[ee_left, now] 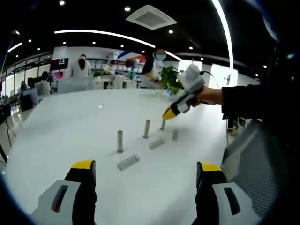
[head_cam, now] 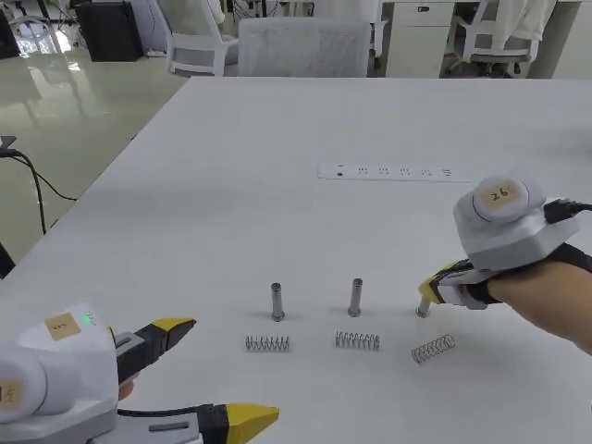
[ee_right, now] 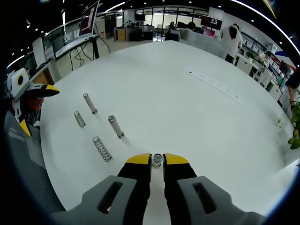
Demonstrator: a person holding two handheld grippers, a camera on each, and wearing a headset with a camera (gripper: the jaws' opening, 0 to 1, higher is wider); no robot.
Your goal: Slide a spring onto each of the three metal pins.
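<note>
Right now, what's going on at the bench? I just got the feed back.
A person works two handheld grippers over a white table. The right gripper has its jaws closed on the top of the rightmost pin, which stands upright. The left gripper hangs open at the near left, holding nothing. The other two pins stand bare, and the three springs lie flat in front of them.

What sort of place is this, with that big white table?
Most likely an open-plan office or lab workspace: a large white table with a socket strip, swivel chairs behind it, and desks with a monitor under a ceiling air vent.
</note>
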